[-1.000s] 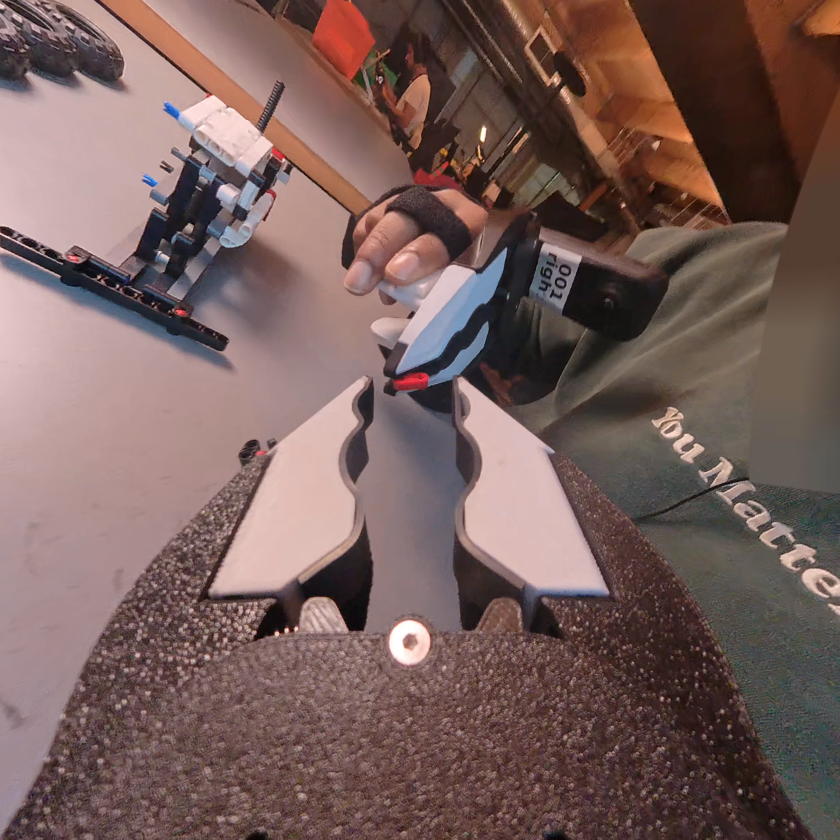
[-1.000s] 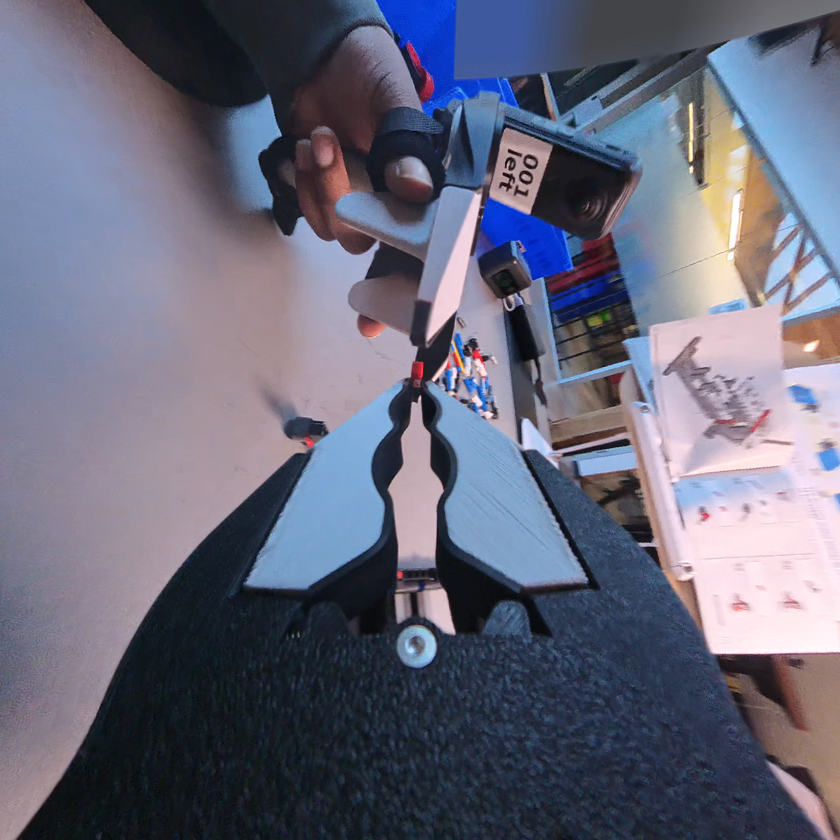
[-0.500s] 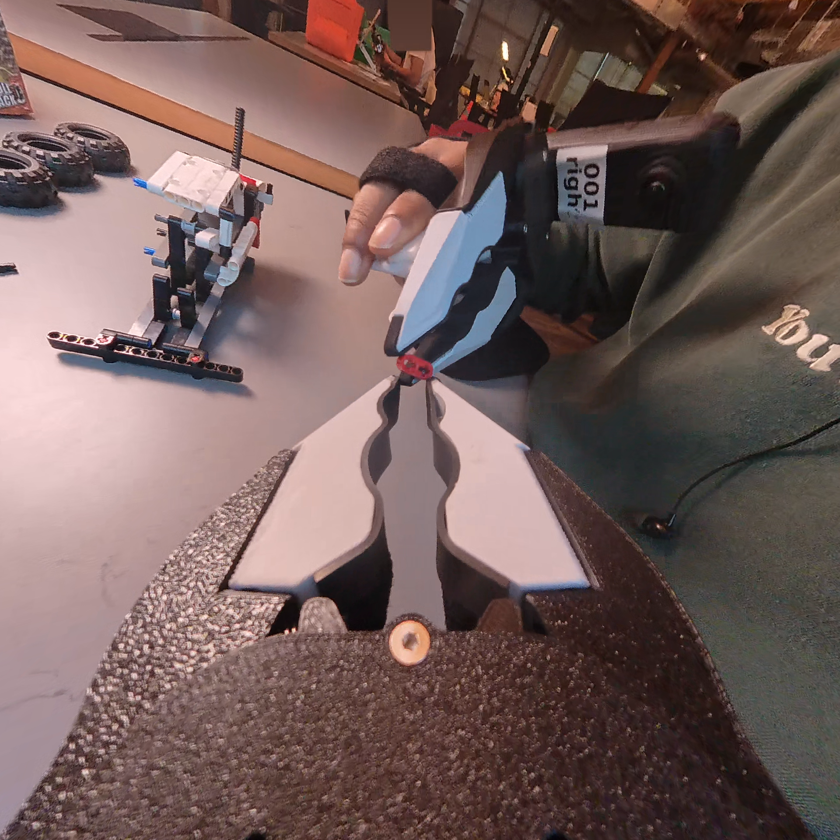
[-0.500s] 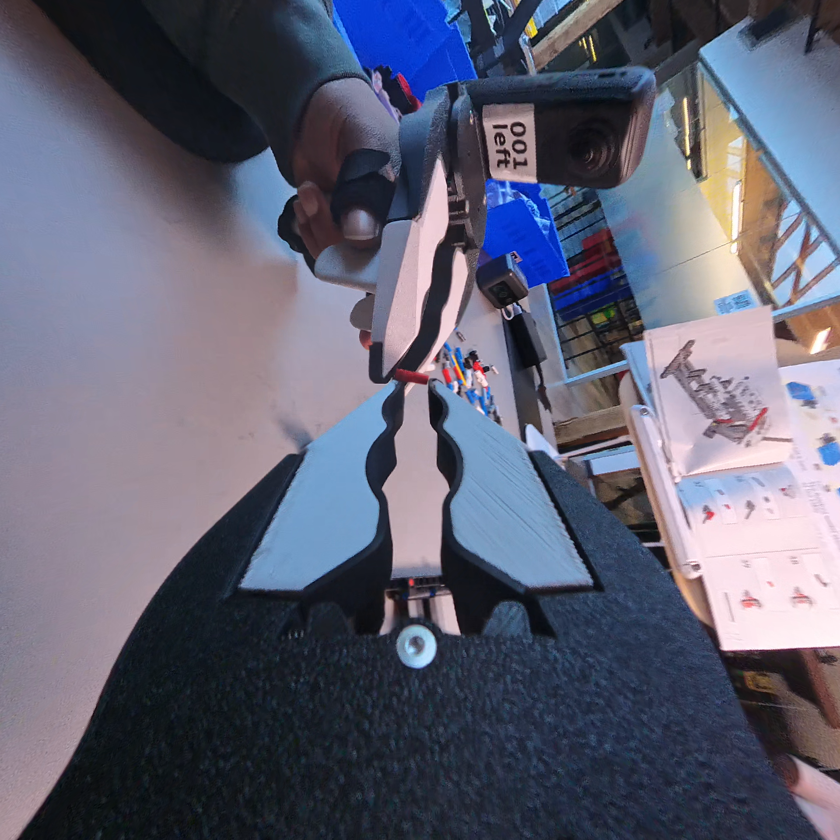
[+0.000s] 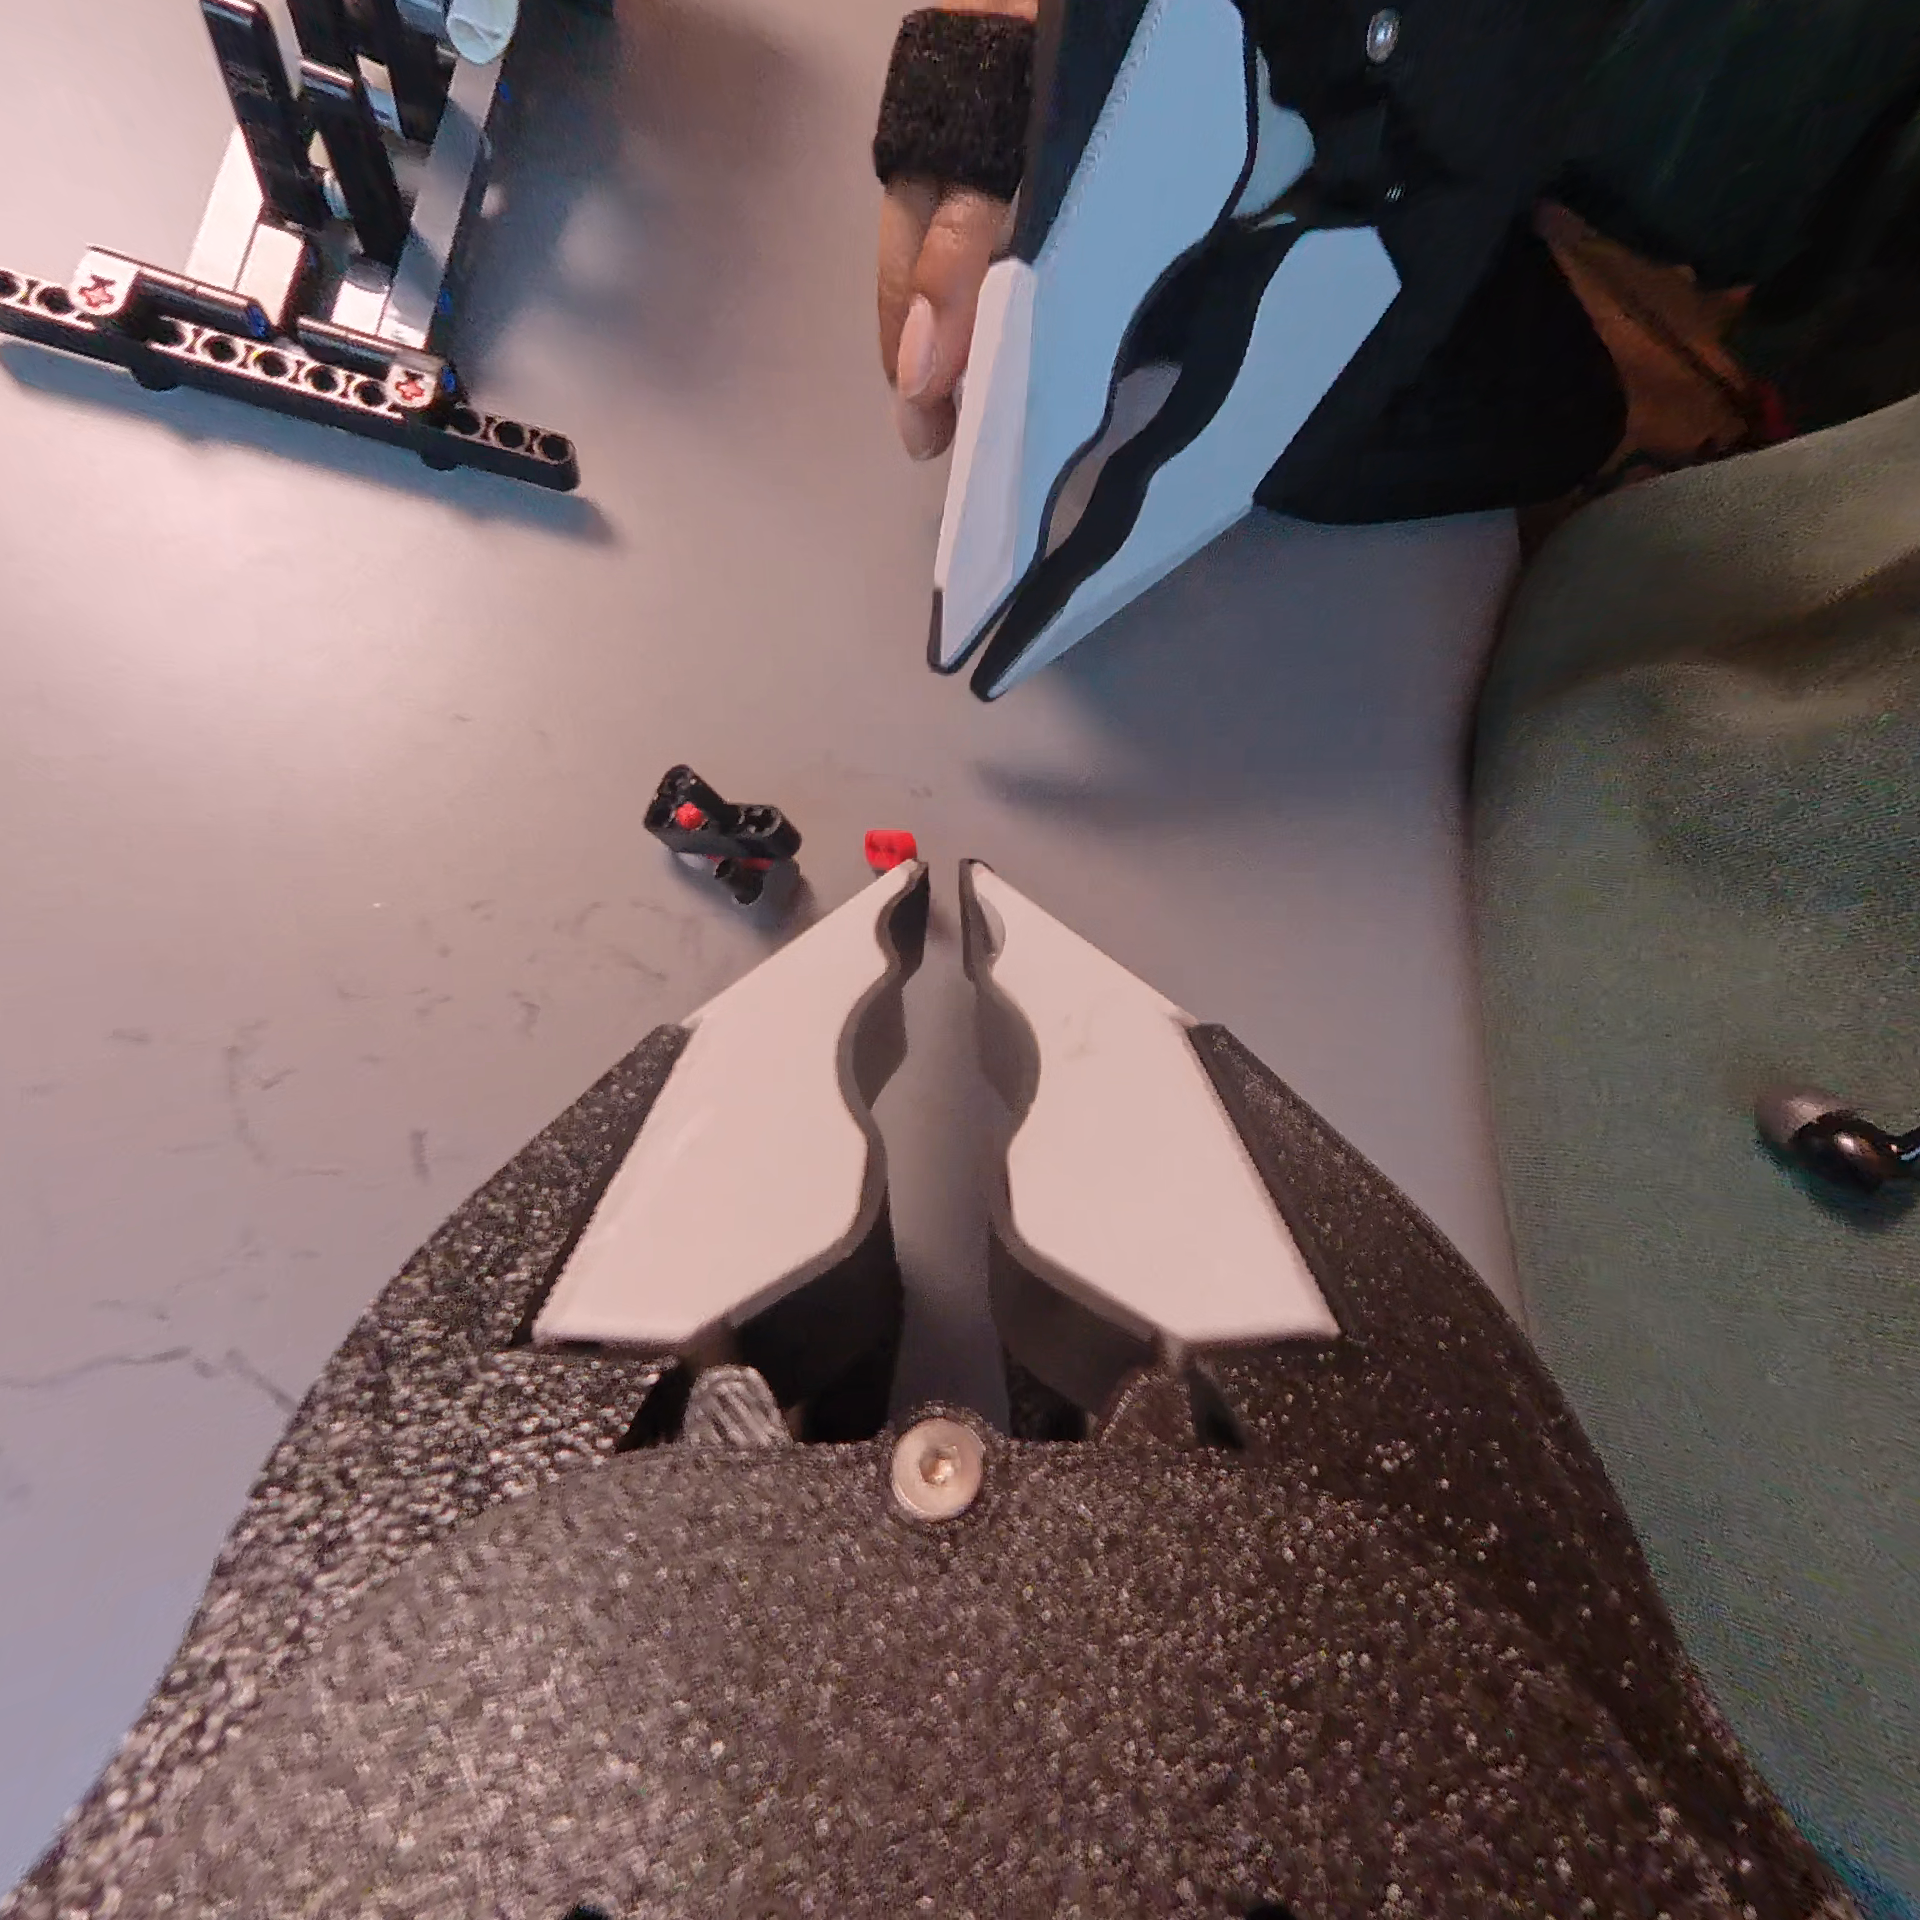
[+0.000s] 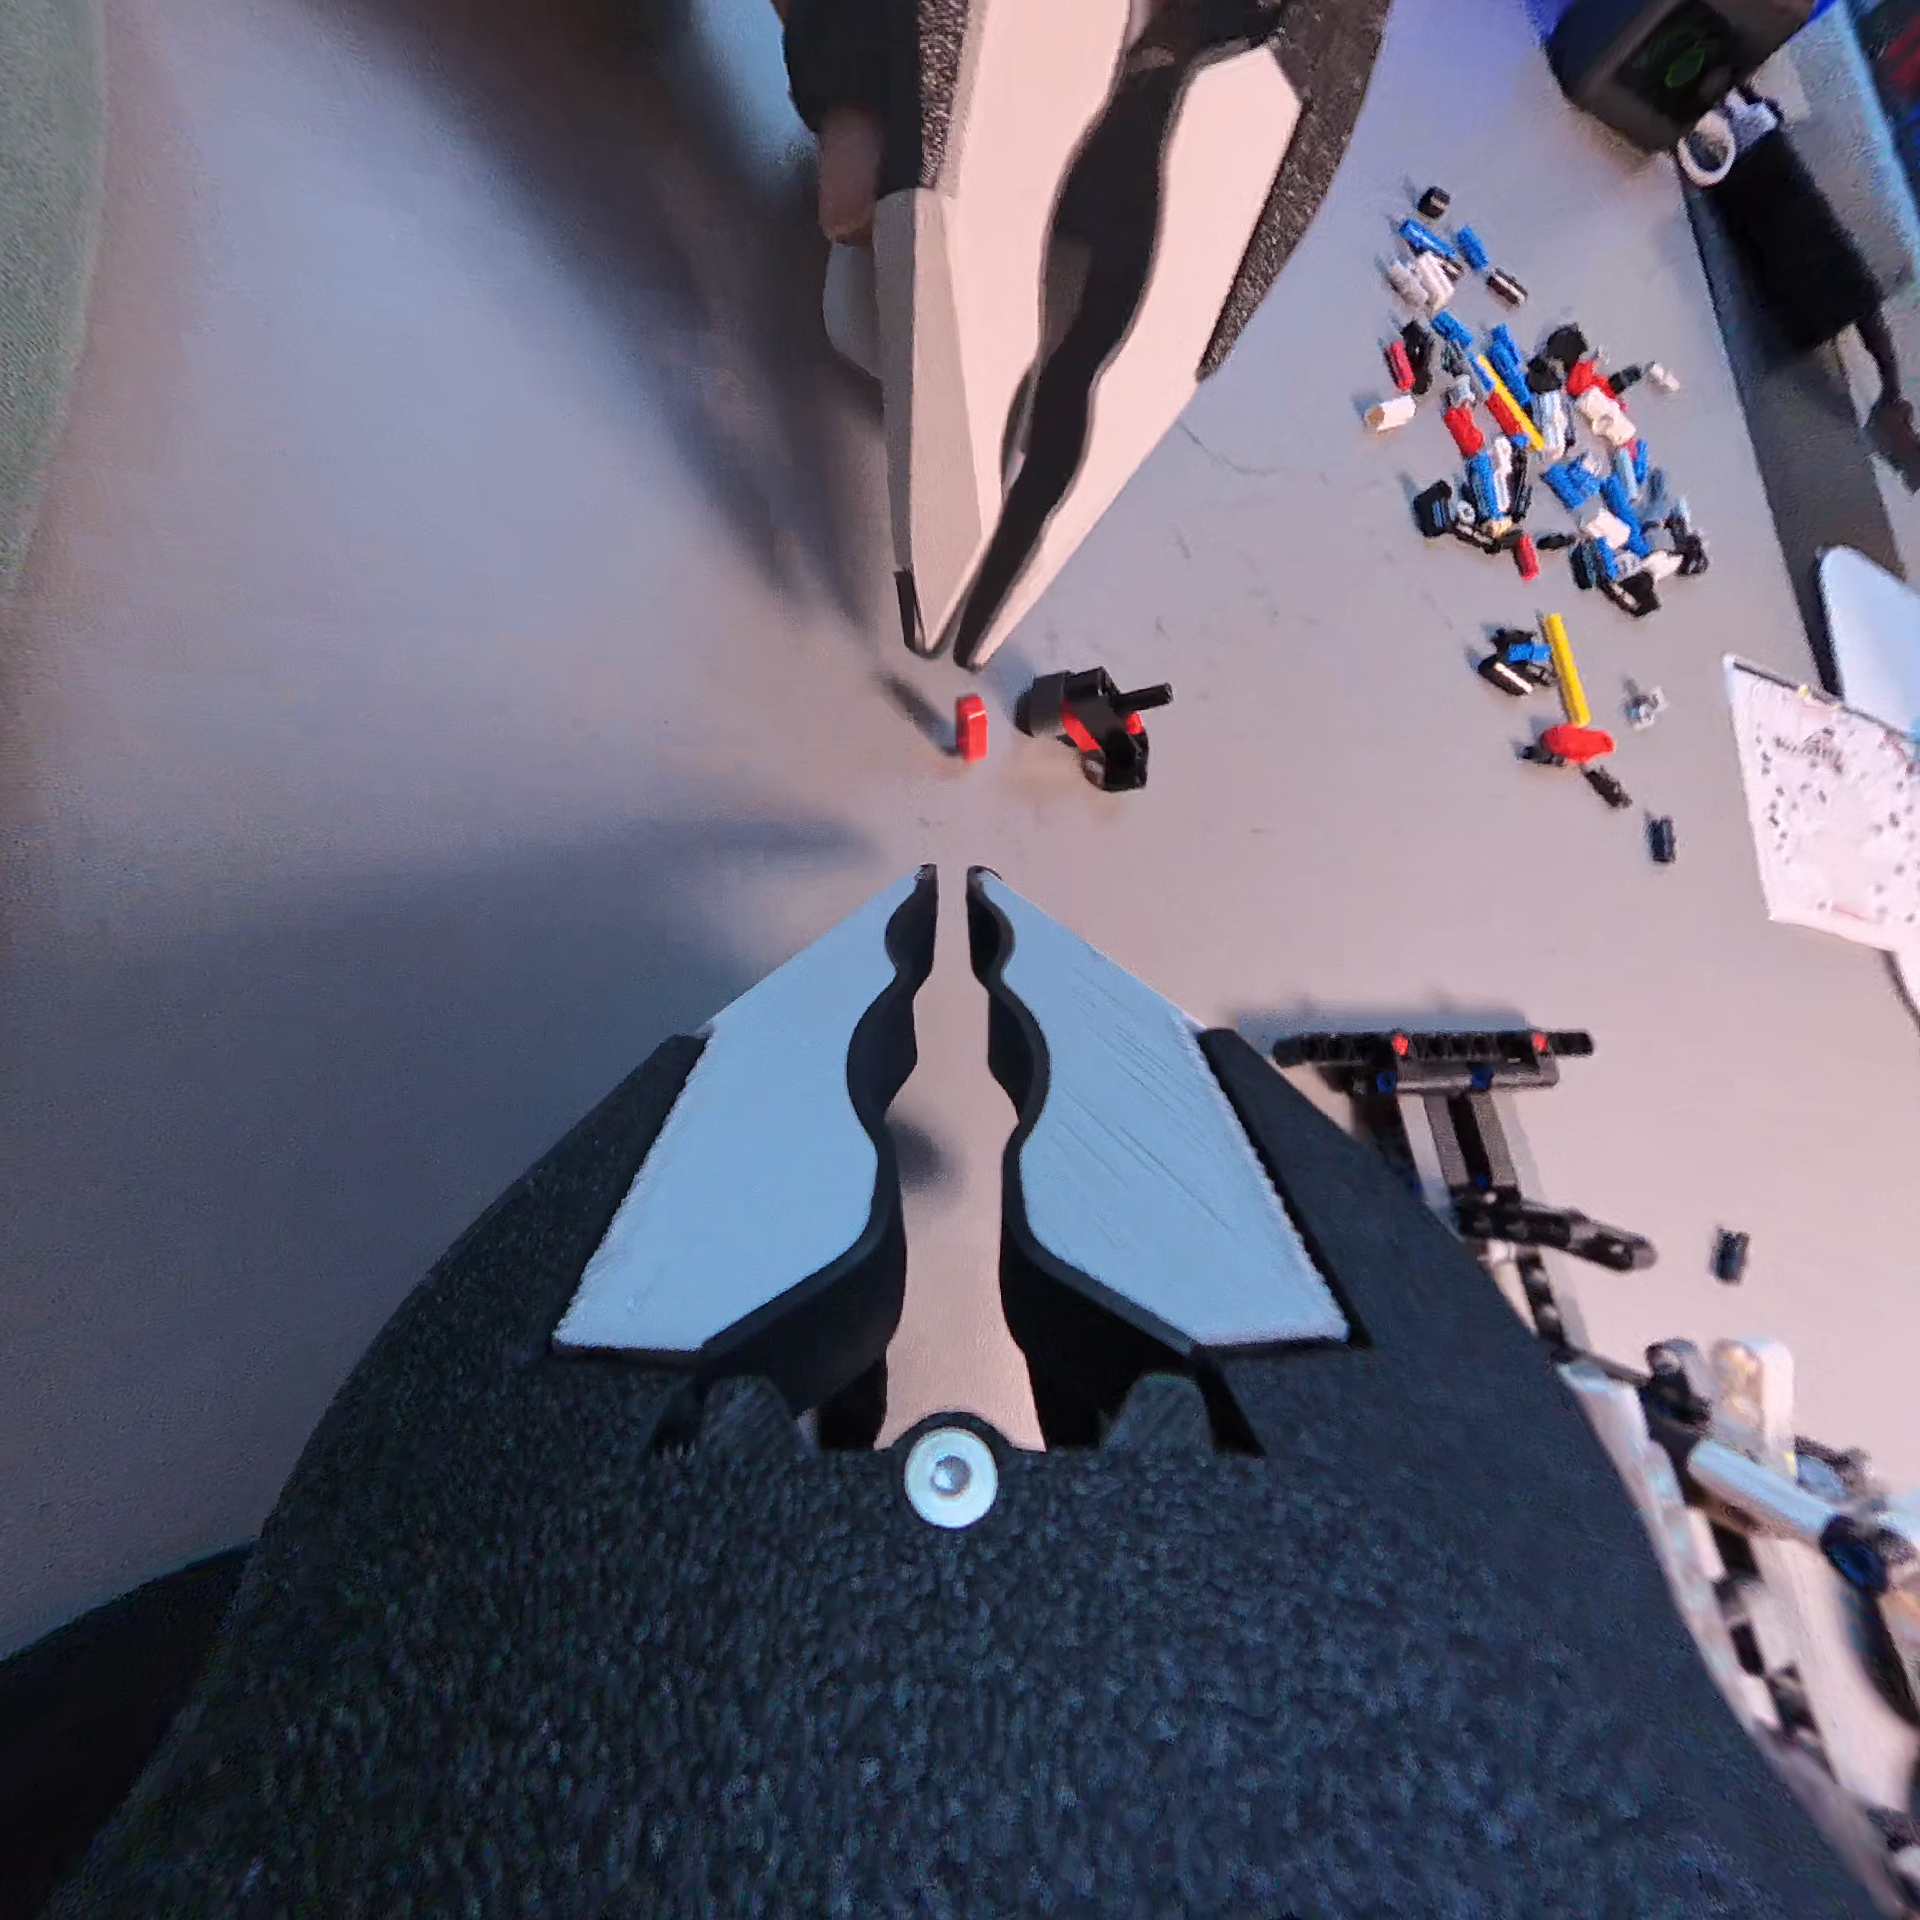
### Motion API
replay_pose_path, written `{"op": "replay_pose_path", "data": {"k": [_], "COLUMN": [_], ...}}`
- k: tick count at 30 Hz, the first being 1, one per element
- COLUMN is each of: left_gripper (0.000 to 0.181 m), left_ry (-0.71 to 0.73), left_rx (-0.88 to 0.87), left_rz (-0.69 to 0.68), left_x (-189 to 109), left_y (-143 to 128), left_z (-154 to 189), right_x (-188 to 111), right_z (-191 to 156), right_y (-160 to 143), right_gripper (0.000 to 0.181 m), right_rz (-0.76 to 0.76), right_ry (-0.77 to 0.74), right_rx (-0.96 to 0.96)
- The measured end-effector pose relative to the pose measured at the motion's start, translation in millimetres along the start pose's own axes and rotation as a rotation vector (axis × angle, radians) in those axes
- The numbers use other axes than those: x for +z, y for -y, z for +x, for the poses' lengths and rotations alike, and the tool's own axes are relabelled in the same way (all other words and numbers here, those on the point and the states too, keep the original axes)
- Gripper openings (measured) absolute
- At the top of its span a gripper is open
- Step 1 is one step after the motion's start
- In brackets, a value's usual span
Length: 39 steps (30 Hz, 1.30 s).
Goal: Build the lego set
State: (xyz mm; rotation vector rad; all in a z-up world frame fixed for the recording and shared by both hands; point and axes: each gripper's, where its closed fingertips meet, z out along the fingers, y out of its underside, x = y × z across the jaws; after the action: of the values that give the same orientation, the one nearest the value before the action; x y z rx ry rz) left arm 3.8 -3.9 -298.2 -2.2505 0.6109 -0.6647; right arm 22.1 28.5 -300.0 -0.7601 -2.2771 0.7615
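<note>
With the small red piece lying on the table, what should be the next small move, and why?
Probably lower the left tongs onto the small red piece and close on it. It lies loose on the grey table, just beyond their nearly closed, empty tips, beside the small black-and-red assembly. The right tongs are also empty and sit farther off.

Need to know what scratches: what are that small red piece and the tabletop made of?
The small red piece looks like hard moulded plastic: glossy, sharp-edged. The tabletop seems a smooth matte grey laminate or painted board, already showing faint scuffs; which one can't be told.
</note>
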Motion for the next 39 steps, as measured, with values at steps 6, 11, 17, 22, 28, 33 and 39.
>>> {"op": "replay_pose_path", "data": {"k": [6,11,17,22,28,33,39], "left_gripper": [0.013,0.013,0.014,0.014,0.015,0.016,0.017], "left_ry": [0.047,0.035,0.044,0.052,0.032,0.021,0.021], "left_rx": [0.006,-0.01,0.023,0.019,0.025,0.018,0.015], "left_rz": [-0.009,-0.01,-0.04,-0.031,-0.029,-0.037,-0.037], "left_x": [-24.7,-29.1,-25.8,-29.9,-28.2,-25.2,-24.0], "left_y": [-9.6,-13.6,-19.9,-20.2,-20.3,-22.4,-22.5], "left_z": [-20.4,-21.3,-20.7,-24.5,-20.6,-19.7,-19.5], "right_x": [0.9,20.4,37.1,38.7,31.9,25.5,19.8], "right_z": [-1.6,3.2,13.5,11.9,7.4,3.9,4.2], "right_y": [5.5,16.2,12.8,13.3,4.2,0.1,-4.1], "right_gripper": [0.018,0.029,0.02,0.015,0.016,0.019,0.017], "right_rz": [-0.006,-0.042,-0.106,-0.135,-0.136,-0.146,-0.18], "right_ry": [0.048,0.102,0.136,0.139,0.144,0.148,0.165], "right_rx": [0.18,0.357,0.387,0.319,0.322,0.313,0.319]}}
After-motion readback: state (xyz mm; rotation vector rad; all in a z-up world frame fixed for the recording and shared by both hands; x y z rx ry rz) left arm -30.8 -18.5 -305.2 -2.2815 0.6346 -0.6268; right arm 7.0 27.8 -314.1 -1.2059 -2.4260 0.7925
